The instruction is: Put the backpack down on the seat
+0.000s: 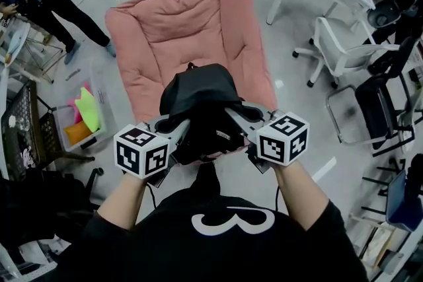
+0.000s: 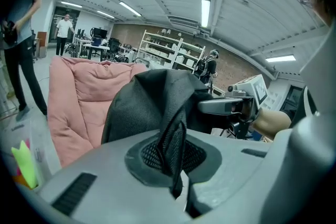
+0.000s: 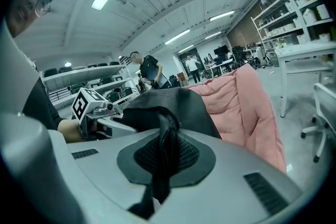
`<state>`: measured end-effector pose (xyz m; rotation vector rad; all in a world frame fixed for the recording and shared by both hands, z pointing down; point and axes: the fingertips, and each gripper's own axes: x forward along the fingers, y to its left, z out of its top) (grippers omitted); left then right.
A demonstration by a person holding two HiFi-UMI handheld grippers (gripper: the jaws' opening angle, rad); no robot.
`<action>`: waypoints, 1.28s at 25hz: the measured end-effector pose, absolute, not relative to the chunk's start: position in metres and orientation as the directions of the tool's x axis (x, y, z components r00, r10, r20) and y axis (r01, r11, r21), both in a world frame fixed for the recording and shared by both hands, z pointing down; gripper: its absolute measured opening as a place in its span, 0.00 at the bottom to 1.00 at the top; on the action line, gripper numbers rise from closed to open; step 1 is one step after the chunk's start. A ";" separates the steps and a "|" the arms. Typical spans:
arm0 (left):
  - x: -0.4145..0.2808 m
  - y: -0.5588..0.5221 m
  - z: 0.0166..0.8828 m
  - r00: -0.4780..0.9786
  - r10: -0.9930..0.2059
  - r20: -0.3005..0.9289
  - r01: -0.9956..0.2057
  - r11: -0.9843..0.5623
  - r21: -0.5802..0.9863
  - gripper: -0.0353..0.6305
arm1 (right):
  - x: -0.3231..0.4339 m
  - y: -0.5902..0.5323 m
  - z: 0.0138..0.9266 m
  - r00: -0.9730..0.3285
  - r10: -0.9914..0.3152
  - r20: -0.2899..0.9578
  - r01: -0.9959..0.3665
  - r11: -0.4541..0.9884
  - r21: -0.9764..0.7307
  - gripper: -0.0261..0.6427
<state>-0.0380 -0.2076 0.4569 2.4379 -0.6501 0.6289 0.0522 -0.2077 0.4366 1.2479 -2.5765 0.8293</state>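
Black backpack (image 1: pixel 198 92) sits at the front edge of the pink seat (image 1: pixel 173 30), carried between both grippers. Left gripper (image 1: pixel 173 129) is clamped tight on a mesh strap (image 2: pixel 172 136), and right gripper (image 1: pixel 246 121) pinches the second strap (image 3: pixel 161 155). Soft, floppy fabric, probably light. Straps are the best hold, and the body will sag.

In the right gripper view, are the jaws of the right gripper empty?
No, the right gripper is shut on a black mesh strap of the backpack.
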 end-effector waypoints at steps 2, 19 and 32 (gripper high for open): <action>-0.037 -0.234 0.461 0.774 -0.311 0.552 -0.563 -0.737 0.374 0.07 | 0.053 -0.234 0.441 -0.636 -0.672 0.380 -0.767 0.492 -0.412 0.07; -0.023 -0.424 0.539 0.744 -0.331 0.581 -0.597 -0.719 0.356 0.07 | 0.069 -0.425 0.519 -0.567 -0.646 0.511 -0.824 0.437 -0.361 0.07; -0.028 -0.508 0.611 0.652 -0.338 0.678 -0.663 -0.689 0.294 0.07 | 0.063 -0.508 0.591 -0.552 -0.602 0.577 -0.830 0.461 -0.313 0.07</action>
